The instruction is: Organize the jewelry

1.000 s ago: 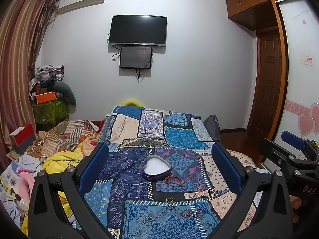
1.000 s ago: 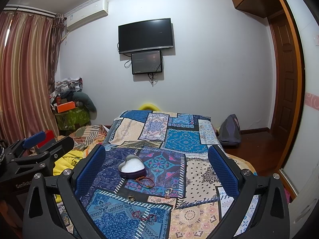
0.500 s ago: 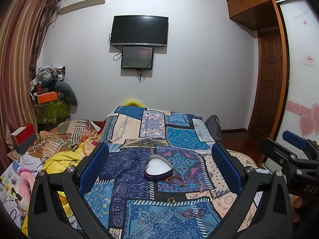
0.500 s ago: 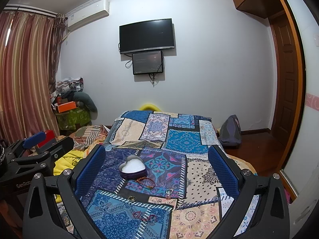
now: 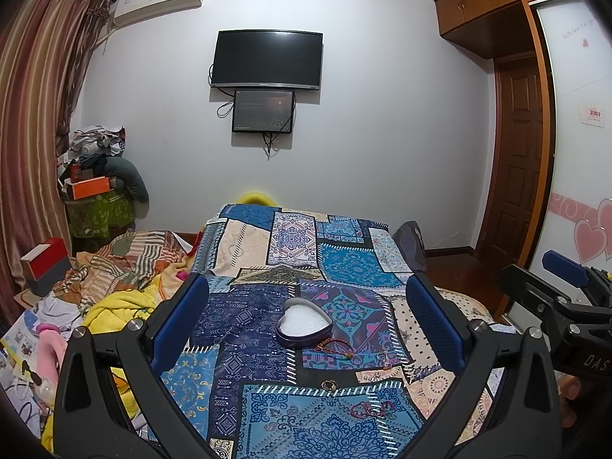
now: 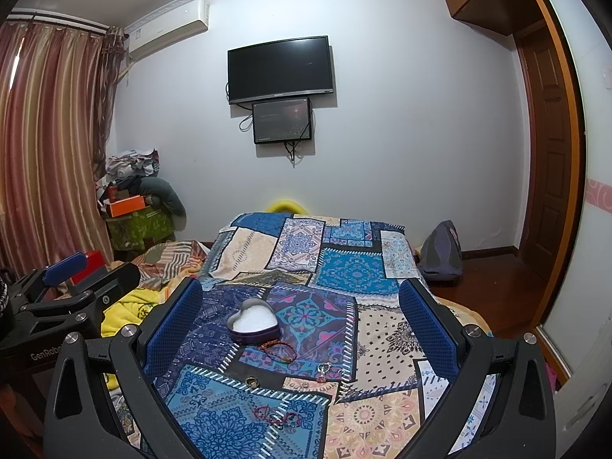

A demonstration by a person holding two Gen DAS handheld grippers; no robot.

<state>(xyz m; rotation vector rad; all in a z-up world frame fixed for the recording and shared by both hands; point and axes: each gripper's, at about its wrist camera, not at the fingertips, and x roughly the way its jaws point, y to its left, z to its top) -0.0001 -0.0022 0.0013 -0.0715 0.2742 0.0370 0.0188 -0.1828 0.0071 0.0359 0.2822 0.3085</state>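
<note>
Left wrist view
Left gripper (image 5: 306,321): jaws wide, holding nothing, above the bed (image 5: 244,244)
Heart box (image 5: 304,324): open, mid-quilt, between the fingers
Bead bracelet (image 5: 336,348): touching the box's near edge
Ring (image 5: 329,384): nearer the camera, apart

Right wrist view
Right gripper (image 6: 302,325): jaws wide, holding nothing
Heart box (image 6: 253,325): left of centre
Red cord (image 6: 277,417): nearest, on blue patch

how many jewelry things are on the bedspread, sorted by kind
Heart-shaped box, open, white lining: 1
Cord bracelets: 2, a dark red one beside the box, a red one nearer the camera
Rings or small metal pieces: 2, a gold-coloured one, a silver one
Total: 5; fainter pieces may lie near the silver one, too small to tell.
</note>
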